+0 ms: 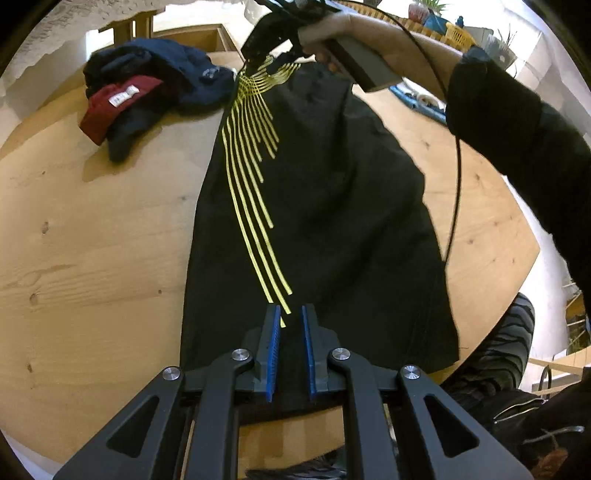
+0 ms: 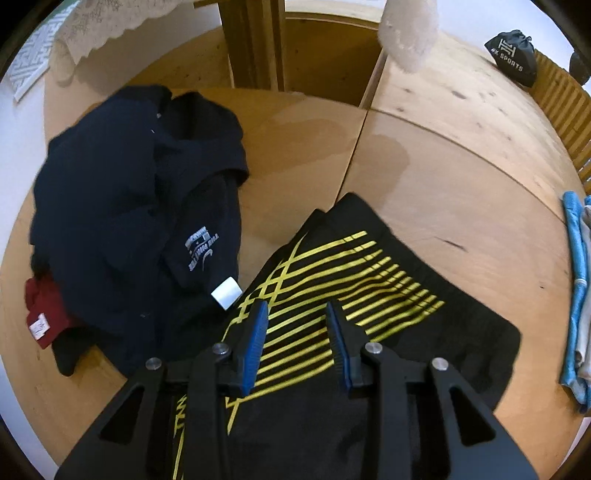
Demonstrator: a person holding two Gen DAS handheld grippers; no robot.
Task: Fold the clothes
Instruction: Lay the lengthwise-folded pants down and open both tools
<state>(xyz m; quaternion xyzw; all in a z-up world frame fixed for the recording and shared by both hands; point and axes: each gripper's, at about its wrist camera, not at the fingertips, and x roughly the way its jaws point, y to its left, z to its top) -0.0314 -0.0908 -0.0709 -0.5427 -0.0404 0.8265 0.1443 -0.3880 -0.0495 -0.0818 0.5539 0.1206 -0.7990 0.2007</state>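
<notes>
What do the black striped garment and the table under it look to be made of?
Black garment: probably a smooth, matte synthetic sports fabric; it lies flat with few creases, and the yellow stripes look printed on. Table: pale wood, likely pine boards, showing knots and grain, with a dull finish.

A black drawstring bag (image 2: 513,55) printed with white "SPORTS" lettering sits at the far right edge of the wooden desk (image 2: 461,155), next to a slatted wooden panel (image 2: 565,107), and a lace cloth (image 2: 99,26) hangs at the far left. A wooden post (image 2: 255,40) stands beyond the desk beside an open wooden box (image 2: 328,59). In the left wrist view a yellow basket (image 1: 458,35) and potted plants (image 1: 424,11) stand in the background.
</notes>
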